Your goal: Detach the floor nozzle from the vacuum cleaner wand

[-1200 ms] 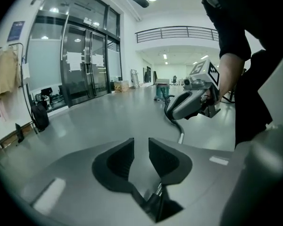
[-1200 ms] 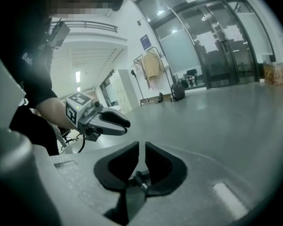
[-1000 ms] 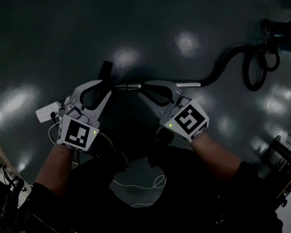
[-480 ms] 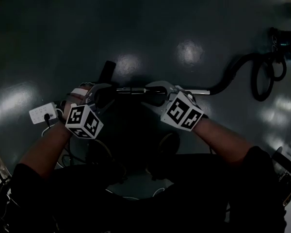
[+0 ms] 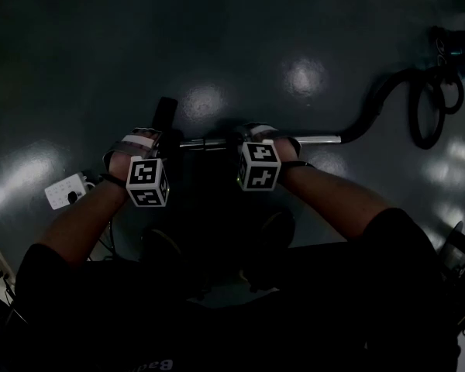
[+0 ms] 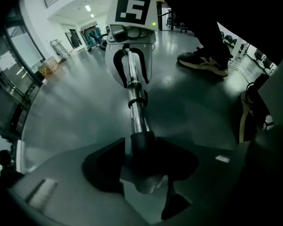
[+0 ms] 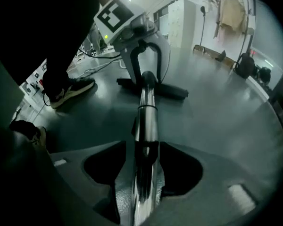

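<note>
The chrome wand lies flat on the dark floor, with the black floor nozzle at its left end. My left gripper points steeply down over the nozzle's black neck. Its jaws are opening and stand either side of the neck without pressing on it. My right gripper points down over the wand further right. Its jaws are also opening, with the chrome tube running between them. Each gripper view shows the other gripper straddling the tube: the right gripper and the left gripper.
A black hose curves from the wand's right end to the vacuum body at the far right. A white power strip and cables lie at the left. The person's shoes stand close behind the wand.
Both hands have dropped to the wand on the floor and rolled, so the marker cubes now face up. Both pairs of jaws have spread wider and now straddle the tube.
</note>
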`<state>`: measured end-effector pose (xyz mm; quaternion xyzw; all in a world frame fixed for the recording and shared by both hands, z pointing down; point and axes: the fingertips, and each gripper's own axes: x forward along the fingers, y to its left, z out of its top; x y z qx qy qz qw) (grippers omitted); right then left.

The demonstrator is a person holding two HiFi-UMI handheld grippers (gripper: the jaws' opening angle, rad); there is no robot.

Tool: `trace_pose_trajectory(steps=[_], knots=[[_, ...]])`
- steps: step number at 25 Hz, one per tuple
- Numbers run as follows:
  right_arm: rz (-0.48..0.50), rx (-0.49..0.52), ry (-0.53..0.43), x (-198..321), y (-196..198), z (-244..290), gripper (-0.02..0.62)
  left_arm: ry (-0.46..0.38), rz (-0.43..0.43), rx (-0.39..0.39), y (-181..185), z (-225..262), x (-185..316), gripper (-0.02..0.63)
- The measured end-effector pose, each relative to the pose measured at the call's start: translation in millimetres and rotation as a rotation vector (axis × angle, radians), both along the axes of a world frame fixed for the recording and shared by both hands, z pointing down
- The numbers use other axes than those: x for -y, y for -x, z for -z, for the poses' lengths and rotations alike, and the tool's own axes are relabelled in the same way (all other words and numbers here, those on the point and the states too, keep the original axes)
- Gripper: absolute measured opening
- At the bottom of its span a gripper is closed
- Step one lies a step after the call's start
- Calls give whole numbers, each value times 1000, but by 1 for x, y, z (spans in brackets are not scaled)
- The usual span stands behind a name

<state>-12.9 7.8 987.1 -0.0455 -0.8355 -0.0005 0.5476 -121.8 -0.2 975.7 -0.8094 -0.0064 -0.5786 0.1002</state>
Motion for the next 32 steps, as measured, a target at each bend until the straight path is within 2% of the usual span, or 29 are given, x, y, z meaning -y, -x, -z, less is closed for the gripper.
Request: trace_pose_trajectory(steps=[5, 9, 12, 15, 19, 23, 25, 26, 28, 32], knots=[[56, -80, -56, 2, -4, -30, 217, 4, -48, 106, 12, -24, -6, 219], [69, -84, -66, 3, 0, -37, 187, 0, -51, 116, 12, -29, -5, 221], [38, -96, -49, 4, 2, -40, 166, -6, -46, 134, 12, -33, -4, 218], [10, -106, -38, 4, 1, -41, 153, 29, -22, 145, 12, -36, -4, 207], [6, -111, -55, 5, 1, -37, 153, 188, 17, 92, 10, -28, -7, 193], [0, -100, -54, 6, 1, -27, 152, 430, 92, 33, 5, -11, -11, 179], [3, -102, -53, 5, 1, -25, 152, 518, 106, 42, 6, -8, -15, 179], [2, -105, -55, 4, 2, -24, 152, 533, 105, 54, 7, -7, -16, 179], [-8, -108, -54, 5, 2, -25, 152, 489, 100, 71, 8, -7, -13, 176], [-45, -88, -16, 9, 3, -21, 148, 271, 90, 75, 9, -5, -2, 172]])
